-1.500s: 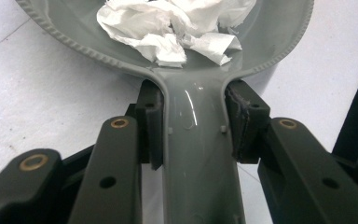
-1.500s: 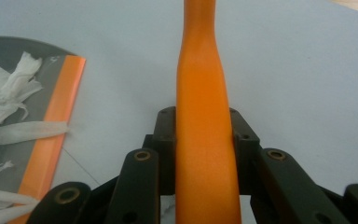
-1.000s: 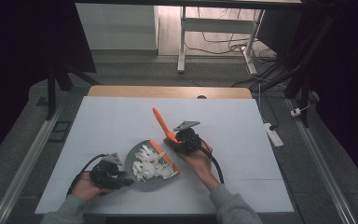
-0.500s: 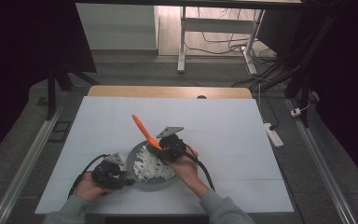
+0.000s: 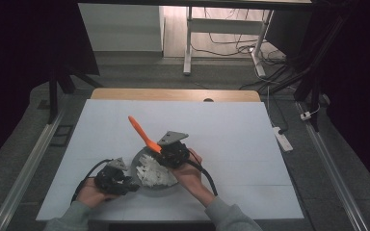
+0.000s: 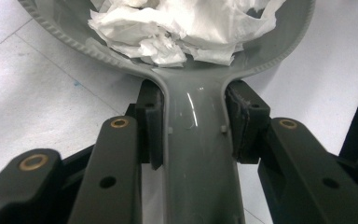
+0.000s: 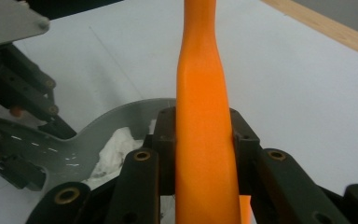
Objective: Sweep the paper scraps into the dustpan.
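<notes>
A grey pan (image 5: 137, 164) lies on the white table, heaped with crumpled white paper (image 5: 153, 172). Its flat handle (image 6: 196, 154) runs between the jaws of my left gripper (image 5: 127, 181), which is shut on it at the pan's left. In the left gripper view the paper (image 6: 177, 28) sits just past the handle's root. My right gripper (image 5: 166, 154) is shut on an orange spatula (image 5: 142, 133) and hovers over the pan's far right rim; the orange handle points up and to the left. In the right gripper view the spatula (image 7: 204, 116) rises between the pads, with the pan (image 7: 116, 119) and the left gripper (image 7: 18, 98) beyond.
The white table top (image 5: 231, 139) stretches wide behind and to the right of the pan, with a wooden strip (image 5: 173, 94) along its far edge. A white power strip (image 5: 280, 138) lies off the table's right side. Metal rails run along both sides.
My right gripper has carried the orange spatula leftward and a little up, from right of the pan to above its rim. The left gripper and the pan have stayed put.
</notes>
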